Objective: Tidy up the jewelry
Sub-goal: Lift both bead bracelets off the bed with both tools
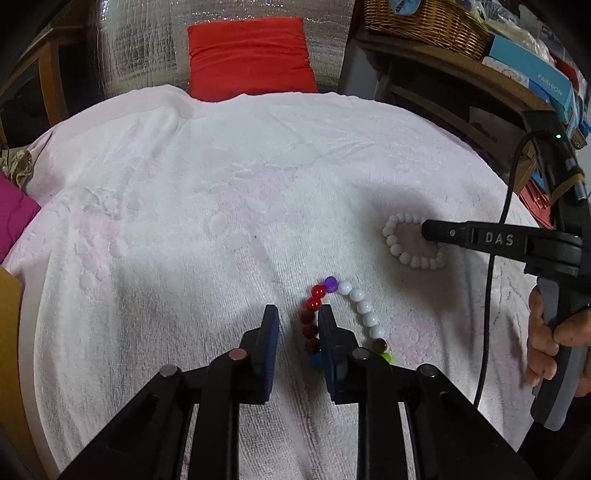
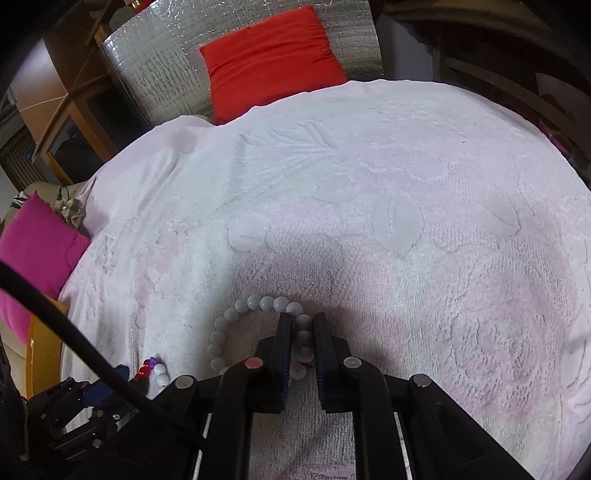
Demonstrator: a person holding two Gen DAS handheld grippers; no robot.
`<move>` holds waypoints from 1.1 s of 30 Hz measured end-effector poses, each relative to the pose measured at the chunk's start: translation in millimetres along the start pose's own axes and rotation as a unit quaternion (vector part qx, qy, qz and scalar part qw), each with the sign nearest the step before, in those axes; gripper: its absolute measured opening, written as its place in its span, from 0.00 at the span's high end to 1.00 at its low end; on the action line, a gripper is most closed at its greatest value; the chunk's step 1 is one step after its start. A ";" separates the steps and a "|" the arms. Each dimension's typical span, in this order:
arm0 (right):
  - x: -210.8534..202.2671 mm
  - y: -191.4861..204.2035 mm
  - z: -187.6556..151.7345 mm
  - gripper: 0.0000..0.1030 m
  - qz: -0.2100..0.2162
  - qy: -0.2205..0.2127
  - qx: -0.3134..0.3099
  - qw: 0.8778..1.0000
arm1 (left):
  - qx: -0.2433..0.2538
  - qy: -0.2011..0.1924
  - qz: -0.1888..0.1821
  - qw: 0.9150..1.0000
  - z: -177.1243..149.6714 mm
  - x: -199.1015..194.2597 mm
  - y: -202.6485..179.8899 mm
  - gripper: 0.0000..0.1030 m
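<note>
A multicoloured bead bracelet [image 1: 364, 306] lies on the pale pink towel [image 1: 221, 184], with red, purple and white beads. My left gripper [image 1: 298, 314] is open around its red side: the red beads [image 1: 314, 314] rest against the right finger, apart from the left one. A white bead bracelet [image 1: 397, 251] lies further right on the towel. My right gripper [image 2: 302, 319] is shut on that white bracelet [image 2: 255, 302], with its beads pinched between the pads. In the left wrist view the right gripper [image 1: 424, 230] reaches in over the ring, held by a hand [image 1: 546, 343].
A red cushion [image 1: 251, 59] leans on silver foil sheeting [image 1: 147, 37] beyond the towel's far edge. A magenta cushion [image 2: 33, 251] sits at the left. A wicker basket [image 1: 424, 22] and boxes [image 1: 532, 70] fill a shelf at the right. A black cable [image 1: 491, 295] hangs by the right gripper.
</note>
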State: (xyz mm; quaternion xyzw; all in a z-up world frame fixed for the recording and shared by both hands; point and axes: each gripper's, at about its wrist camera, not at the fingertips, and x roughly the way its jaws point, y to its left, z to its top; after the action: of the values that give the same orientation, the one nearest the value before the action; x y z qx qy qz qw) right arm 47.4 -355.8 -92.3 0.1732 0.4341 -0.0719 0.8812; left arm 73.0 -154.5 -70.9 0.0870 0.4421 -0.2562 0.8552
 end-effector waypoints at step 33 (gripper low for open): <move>-32.5 2.9 4.5 0.89 0.093 -0.049 0.011 0.994 | -0.048 -0.009 -0.061 0.997 4.6 -14.1 11.9 0.91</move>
State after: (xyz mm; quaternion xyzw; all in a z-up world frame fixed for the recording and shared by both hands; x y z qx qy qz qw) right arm 31.6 -355.5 -63.4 0.2192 0.3717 -0.0026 0.9021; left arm 75.7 -141.1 -57.7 0.0165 0.4508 -0.2873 0.8449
